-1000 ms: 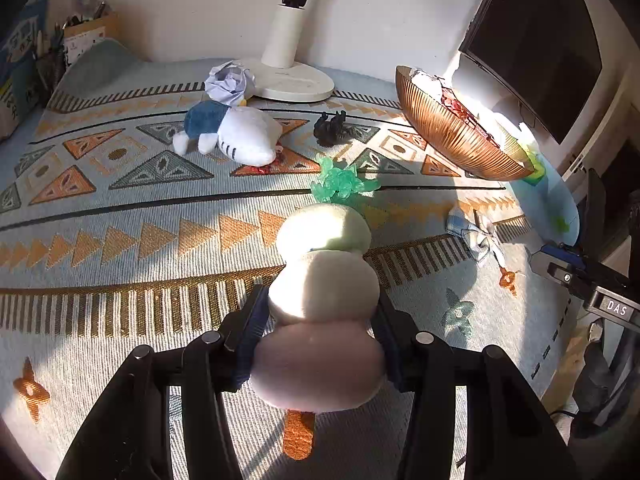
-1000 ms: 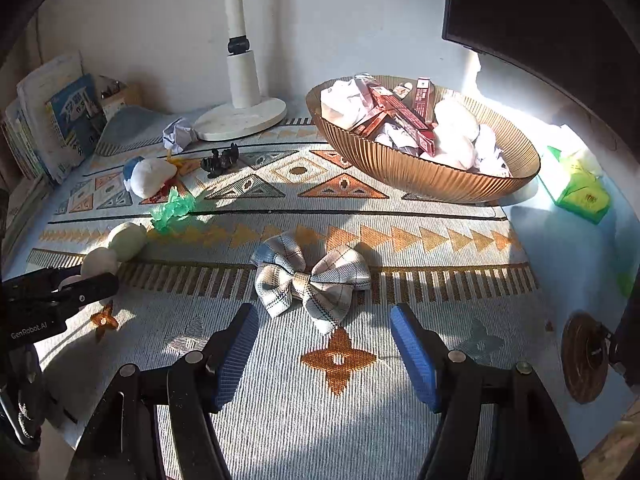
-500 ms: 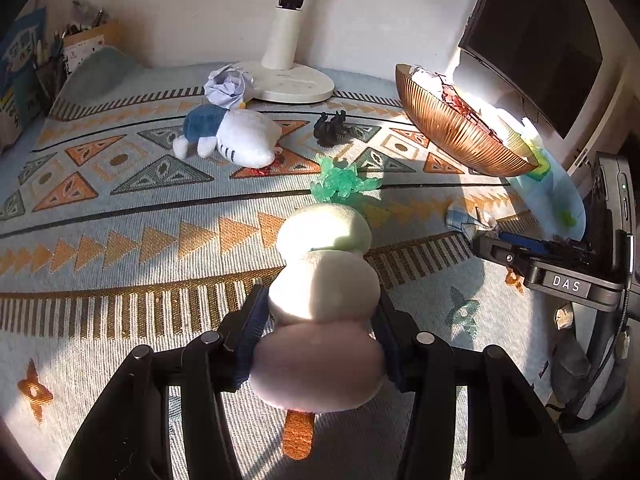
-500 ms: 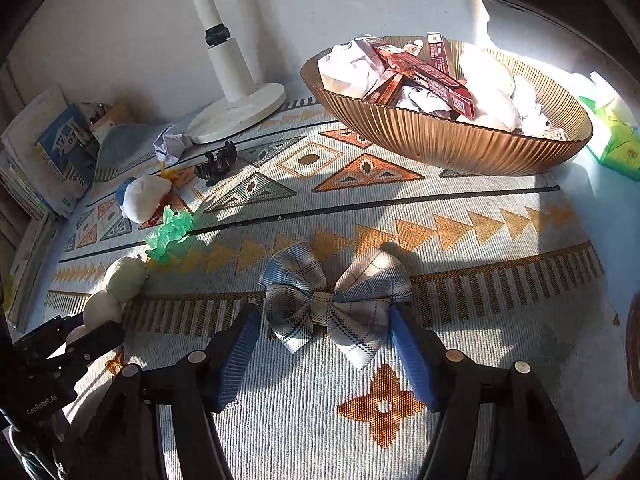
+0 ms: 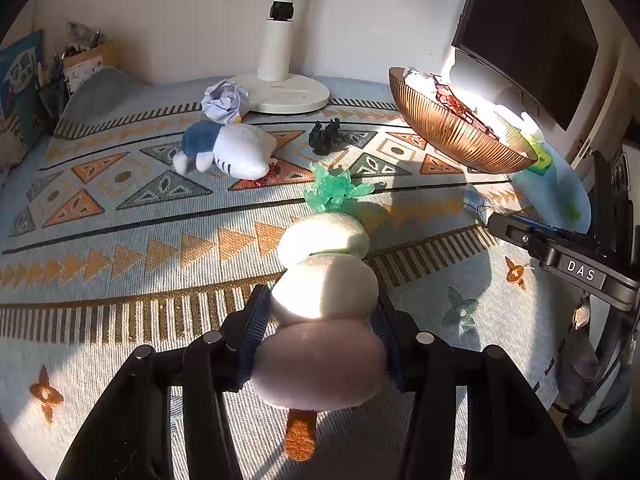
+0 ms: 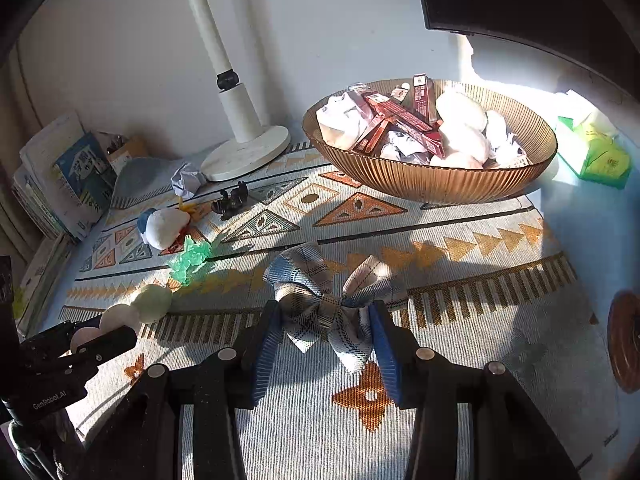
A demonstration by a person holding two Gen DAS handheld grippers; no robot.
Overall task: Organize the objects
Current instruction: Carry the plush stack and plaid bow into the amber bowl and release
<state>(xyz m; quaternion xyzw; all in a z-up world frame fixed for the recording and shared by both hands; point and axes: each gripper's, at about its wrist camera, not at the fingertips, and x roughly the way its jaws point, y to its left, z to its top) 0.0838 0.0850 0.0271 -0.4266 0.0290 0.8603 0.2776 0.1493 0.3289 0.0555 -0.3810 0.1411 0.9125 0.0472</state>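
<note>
Left gripper (image 5: 320, 332) clamped on soft three-ball dango plush (image 5: 324, 300), well short of ribbed copper bowl (image 6: 432, 184). Right gripper (image 6: 324, 344) jaws close against grey plaid fabric bow (image 6: 328, 300), nearer bowl. Risk: limp bow slipping on lift; full bowl spilling.

rug (image 6: 460, 320): woven cloth, matt | bowl (image 6: 432, 184): ribbed, glossy | bow (image 6: 328, 304): plaid fabric

Black right gripper (image 6: 325, 350), blue ribbed pads (image 6: 265, 354), silver screws
</note>
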